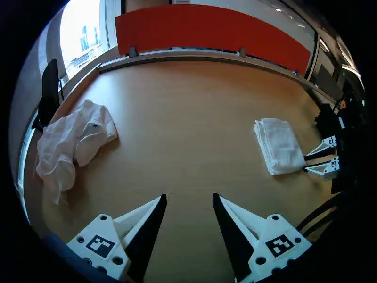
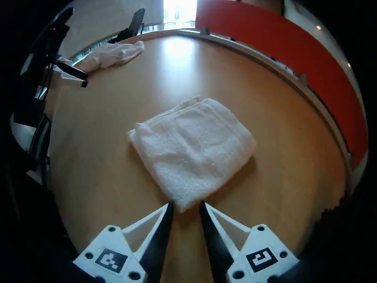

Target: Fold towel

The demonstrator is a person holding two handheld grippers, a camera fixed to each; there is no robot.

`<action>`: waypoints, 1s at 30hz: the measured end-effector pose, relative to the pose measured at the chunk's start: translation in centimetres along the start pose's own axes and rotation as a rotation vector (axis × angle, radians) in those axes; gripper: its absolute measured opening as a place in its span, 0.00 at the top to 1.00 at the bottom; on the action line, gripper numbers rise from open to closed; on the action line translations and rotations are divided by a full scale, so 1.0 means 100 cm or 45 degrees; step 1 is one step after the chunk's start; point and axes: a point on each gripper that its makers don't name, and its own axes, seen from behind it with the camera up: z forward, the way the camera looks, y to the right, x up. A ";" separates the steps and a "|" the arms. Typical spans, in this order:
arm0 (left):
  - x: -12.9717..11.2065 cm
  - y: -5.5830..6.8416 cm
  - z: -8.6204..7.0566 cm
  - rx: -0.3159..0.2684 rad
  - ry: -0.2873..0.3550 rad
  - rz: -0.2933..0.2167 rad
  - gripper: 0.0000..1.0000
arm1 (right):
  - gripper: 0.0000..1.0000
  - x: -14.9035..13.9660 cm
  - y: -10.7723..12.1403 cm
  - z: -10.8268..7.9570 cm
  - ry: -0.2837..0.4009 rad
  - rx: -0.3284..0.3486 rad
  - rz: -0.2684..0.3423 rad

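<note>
Crumpled towel: lies in a loose heap at the far left of the desk, close to its edge and not yet folded.
Left tongs: released, fingers spread wide over bare wood, holding nothing; both towels are well apart from them.
Folded towel: a neat layered rectangle lying flat towards the right side of the desk, one corner pointing at the right tongs.
Right tongs: narrowly parted, tips flanking that corner; I judge they are not pinching it.
Risk, right side: if these tongs close and lift or drag, the stacked layers may slide apart and the fold come undone. Catching only the top layer would peel it open.
Risk, left side: the heap sits near the desk edge, so a clumsy pull could tip part of it over. A grip on a bunched middle instead of a corner would lift a tangle that will not spread flat.
Risk, reach: the left tongs have a long way to go to the heap, and a low approach could push it outward.
</note>
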 end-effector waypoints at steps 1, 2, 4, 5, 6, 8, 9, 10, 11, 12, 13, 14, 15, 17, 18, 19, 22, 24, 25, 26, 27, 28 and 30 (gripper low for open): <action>0.000 0.000 0.000 0.000 0.000 0.000 0.29 | 0.63 -0.001 0.000 0.000 -0.002 0.000 -0.001; 0.000 0.000 0.000 0.001 0.000 -0.001 0.29 | 0.65 -0.002 0.000 0.000 -0.004 -0.001 -0.003; -0.001 -0.001 0.000 0.002 -0.001 -0.002 0.29 | 0.69 -0.003 0.000 0.001 -0.006 -0.005 -0.005; -0.001 -0.001 0.000 0.002 -0.001 -0.002 0.29 | 0.73 -0.004 0.000 0.002 -0.007 -0.008 -0.006; -0.002 -0.001 0.000 0.002 -0.001 -0.002 0.29 | 0.76 -0.004 0.000 0.002 -0.008 -0.007 -0.007; -0.002 -0.001 0.000 0.003 -0.002 0.000 0.29 | 0.84 -0.005 -0.001 0.002 -0.008 -0.005 -0.009; -0.003 -0.001 0.000 0.004 -0.003 0.000 0.29 | 0.88 -0.005 -0.001 0.002 -0.008 -0.005 -0.010; -0.003 -0.002 0.000 0.004 -0.004 0.000 0.29 | 0.91 -0.006 -0.002 0.002 -0.007 -0.005 -0.010; -0.004 -0.002 0.000 0.005 -0.005 0.001 0.29 | 0.93 -0.006 -0.002 0.002 -0.007 -0.005 -0.011; -0.004 -0.002 0.000 0.005 -0.005 0.000 0.29 | 0.94 -0.006 -0.002 0.002 -0.007 -0.004 -0.010; -0.004 -0.002 0.000 0.004 -0.006 0.000 0.29 | 0.95 -0.006 -0.002 0.001 -0.006 -0.003 -0.009; -0.005 -0.002 0.000 0.004 -0.006 0.000 0.29 | 0.95 -0.005 -0.002 0.001 -0.006 -0.002 -0.008; -0.004 -0.002 0.000 0.004 -0.006 0.000 0.29 | 0.95 -0.005 -0.002 0.000 -0.005 -0.001 -0.007; -0.004 -0.002 -0.001 0.002 -0.004 0.000 0.29 | 0.96 -0.004 -0.002 -0.001 -0.003 0.001 -0.005; -0.004 -0.002 -0.001 0.002 -0.003 0.000 0.29 | 0.96 -0.002 -0.001 -0.002 0.001 0.000 -0.005; -0.004 -0.001 -0.001 0.001 -0.003 0.001 0.29 | 0.95 0.000 -0.001 -0.003 0.006 -0.002 -0.004; -0.002 -0.001 -0.001 0.000 0.003 0.006 0.29 | 0.96 0.010 0.002 -0.009 0.032 -0.008 -0.002; -0.001 -0.001 -0.002 -0.001 0.009 0.010 0.29 | 0.96 0.020 0.004 -0.014 0.056 -0.014 0.001; 0.000 -0.001 -0.002 -0.001 0.011 0.012 0.29 | 0.96 0.025 0.005 -0.018 0.069 -0.017 0.003; 0.001 -0.001 -0.002 -0.001 0.014 0.014 0.29 | 0.96 0.031 0.007 -0.021 0.084 -0.021 0.005; 0.002 -0.001 -0.002 -0.002 0.017 0.013 0.29 | 0.96 0.037 0.008 -0.025 0.097 -0.022 0.006; 0.003 -0.001 -0.003 -0.002 0.021 0.012 0.29 | 0.96 0.043 0.010 -0.028 0.110 -0.023 0.006; 0.005 -0.001 -0.004 -0.004 0.028 0.009 0.29 | 0.96 0.057 0.013 -0.036 0.137 -0.024 0.009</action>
